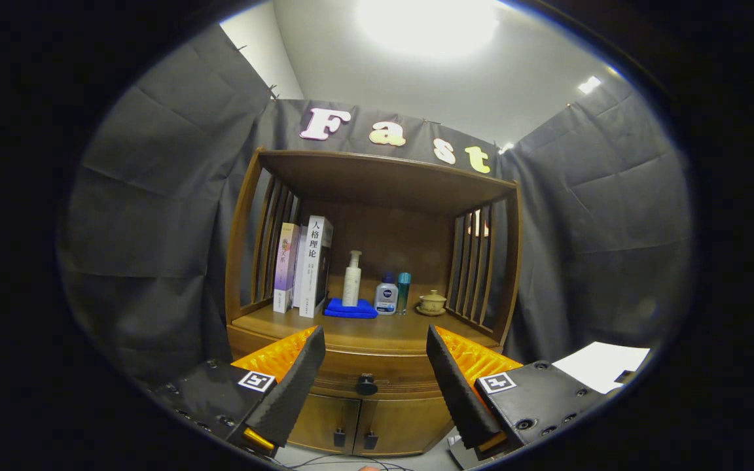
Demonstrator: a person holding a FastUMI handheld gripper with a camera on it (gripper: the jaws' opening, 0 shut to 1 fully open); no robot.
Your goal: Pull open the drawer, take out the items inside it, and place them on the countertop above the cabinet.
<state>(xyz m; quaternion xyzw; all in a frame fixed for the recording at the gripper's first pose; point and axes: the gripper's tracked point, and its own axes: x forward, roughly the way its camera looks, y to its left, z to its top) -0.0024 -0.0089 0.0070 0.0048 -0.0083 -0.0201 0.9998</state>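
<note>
A wooden cabinet [377, 405] stands ahead of me with its drawer [377, 369] shut; the drawer's dark round knob [366, 384] sits between my fingers, some way beyond them. My gripper [376, 340] is open and holds nothing. The countertop [383, 330] above the drawer carries two upright books [304, 265] at the left, a white pump bottle [351, 280] standing on a folded blue cloth [350, 309], a small white bottle [386, 296], a slim teal bottle [403, 292] and a lidded tea cup [432, 303]. What the drawer holds is hidden.
Two lower doors with small dark handles [353, 438] sit under the drawer. Slatted wooden sides [475, 261] and a wooden top [383, 173] enclose the countertop. A white sheet [603, 365] lies at the right. Cables [344, 463] trail on the floor before the cabinet.
</note>
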